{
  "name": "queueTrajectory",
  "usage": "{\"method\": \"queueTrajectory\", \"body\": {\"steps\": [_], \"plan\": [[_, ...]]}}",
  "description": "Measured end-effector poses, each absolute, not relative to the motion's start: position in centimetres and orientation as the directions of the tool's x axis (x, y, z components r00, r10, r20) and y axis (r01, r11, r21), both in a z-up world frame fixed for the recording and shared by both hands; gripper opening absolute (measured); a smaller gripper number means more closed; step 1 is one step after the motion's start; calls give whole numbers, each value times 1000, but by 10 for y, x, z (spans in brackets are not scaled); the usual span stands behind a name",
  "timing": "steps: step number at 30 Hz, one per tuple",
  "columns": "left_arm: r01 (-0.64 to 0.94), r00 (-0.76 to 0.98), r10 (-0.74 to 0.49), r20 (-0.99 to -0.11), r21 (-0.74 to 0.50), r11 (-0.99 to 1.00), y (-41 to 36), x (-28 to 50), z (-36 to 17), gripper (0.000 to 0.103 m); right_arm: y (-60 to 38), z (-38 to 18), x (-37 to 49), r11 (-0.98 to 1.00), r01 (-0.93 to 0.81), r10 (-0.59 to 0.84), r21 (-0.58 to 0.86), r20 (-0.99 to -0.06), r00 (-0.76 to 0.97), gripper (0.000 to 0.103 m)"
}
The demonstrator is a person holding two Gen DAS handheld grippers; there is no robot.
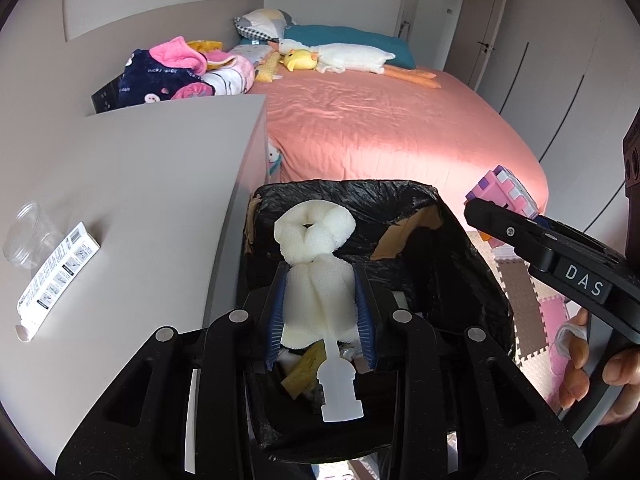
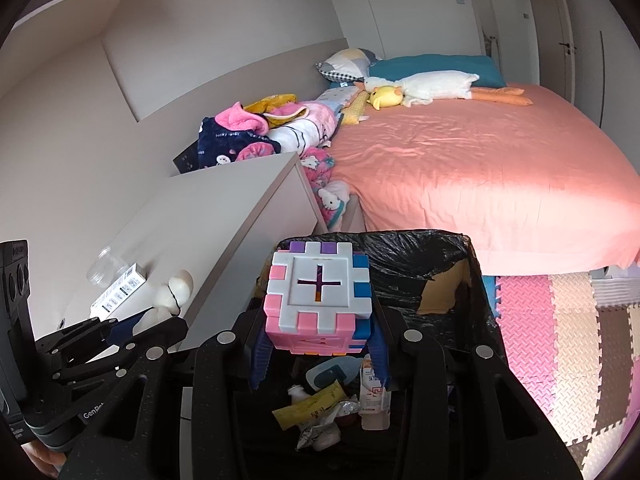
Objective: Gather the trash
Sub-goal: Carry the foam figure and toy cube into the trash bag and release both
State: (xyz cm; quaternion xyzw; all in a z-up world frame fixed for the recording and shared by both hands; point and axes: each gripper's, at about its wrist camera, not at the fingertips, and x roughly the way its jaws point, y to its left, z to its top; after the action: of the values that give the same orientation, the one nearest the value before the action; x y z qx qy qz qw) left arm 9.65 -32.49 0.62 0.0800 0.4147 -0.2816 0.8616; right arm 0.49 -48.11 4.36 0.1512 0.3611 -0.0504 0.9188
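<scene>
- Blue fingers (image 1: 366,312) of the left gripper (image 1: 320,312) were clamped on a white foam piece (image 1: 316,264) over the black-lined bin (image 1: 460,248).
- Right gripper (image 2: 320,344) pinched a pink-and-white block cube (image 2: 320,296) above the same bin's trash (image 2: 320,408).
- Beside the bin's left stood a grey cabinet (image 1: 140,200); beyond lay a pink bed (image 2: 480,168).

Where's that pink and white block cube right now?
The block cube is clamped in the right gripper, held over the black-lined trash bin at the foot of the pink bed.

Crumpled white foam wrap (image 1: 316,264), pinched upright, and a pink-white-blue interlocking plastic block cube (image 2: 319,298), cross-slotted face up, both held above a black-bag-lined cardboard trash box (image 2: 476,292) w/ wrappers, cartons inside, beside bed.
</scene>
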Motion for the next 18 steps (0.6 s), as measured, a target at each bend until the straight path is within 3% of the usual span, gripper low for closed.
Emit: {"method": "queueTrajectory", "body": {"steps": [15, 16, 17, 18], "plan": [[614, 362, -527, -769, -228, 755, -343, 100, -14, 30, -504, 32, 7, 931, 260, -9, 257, -694, 720, 42], [617, 357, -538, -763, -240, 749, -341, 101, -13, 35, -505, 33, 7, 929, 263, -12, 260, -690, 723, 44], [618, 350, -547, -760, -252, 745, -339, 102, -14, 47, -506, 34, 8, 926, 269, -16, 264, -686, 727, 68], [610, 349, -540, -766, -252, 752, -338, 103, -14, 88, -507, 36, 8, 923, 281, -26, 264, -684, 729, 82]]}}
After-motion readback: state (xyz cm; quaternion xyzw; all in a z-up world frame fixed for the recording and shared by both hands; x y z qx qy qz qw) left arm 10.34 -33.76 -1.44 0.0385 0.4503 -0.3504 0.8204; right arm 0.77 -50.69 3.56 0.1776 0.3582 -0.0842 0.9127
